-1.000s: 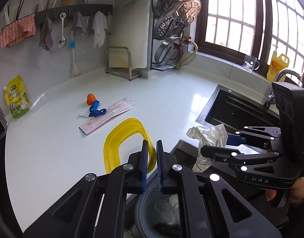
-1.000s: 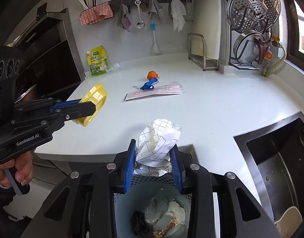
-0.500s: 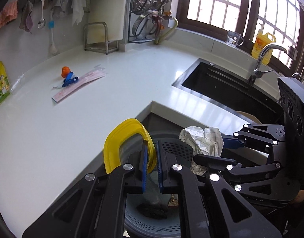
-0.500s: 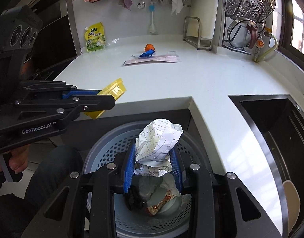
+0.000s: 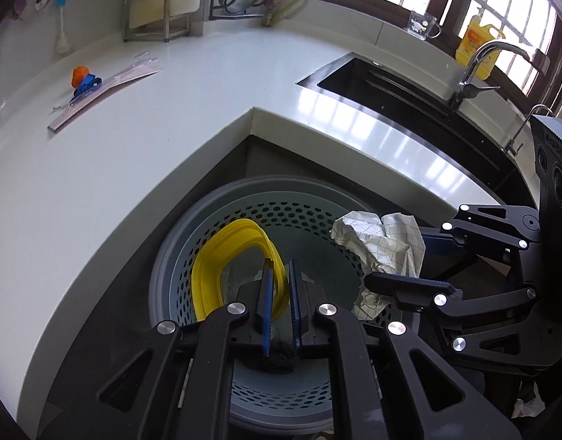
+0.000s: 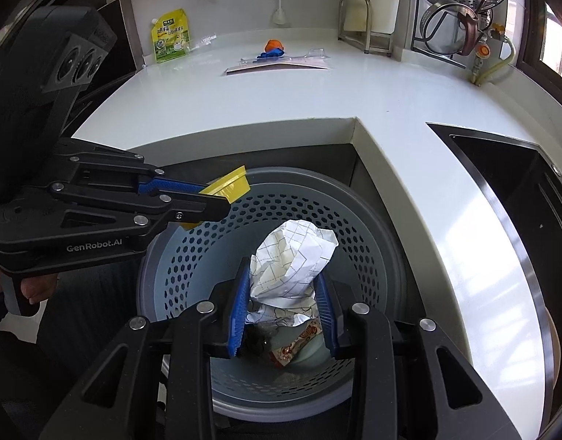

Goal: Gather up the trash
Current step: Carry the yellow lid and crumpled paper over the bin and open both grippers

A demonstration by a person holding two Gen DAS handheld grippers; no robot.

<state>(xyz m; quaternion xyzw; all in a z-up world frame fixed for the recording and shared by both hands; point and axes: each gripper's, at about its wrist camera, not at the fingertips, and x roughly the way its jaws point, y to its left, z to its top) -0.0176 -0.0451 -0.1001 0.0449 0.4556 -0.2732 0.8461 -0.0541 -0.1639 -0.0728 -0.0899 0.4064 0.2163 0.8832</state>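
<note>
Landmark: the perforated grey bin point(image 5: 215, 220) set in the notch of the white bench point(image 5: 97, 168). Left of the bin's centre, we see the left tongs point(image 5: 280, 293) nearly closed, pinching the wall of a yellow plastic tub point(image 5: 211, 256) that hangs inside the bin's rim. Right of centre, the right tongs point(image 6: 281, 311) stand about half open, clamped on a crumpled checked paper wrapper point(image 6: 292, 260) held above the trash already in the bin. Both loads sit over the opening, so we judge release as the step in hand. Risks: the tub, gripped by a thin edge, may pivot and catch on the rim; the light wrapper may cling to a pad; the two tongs, near each other, may collide. Beyond the bin, an orange cap point(image 5: 79, 73), a blue clip point(image 5: 86, 84) and a long flat packet point(image 5: 105, 91) lie uncollected on the bench.
</note>
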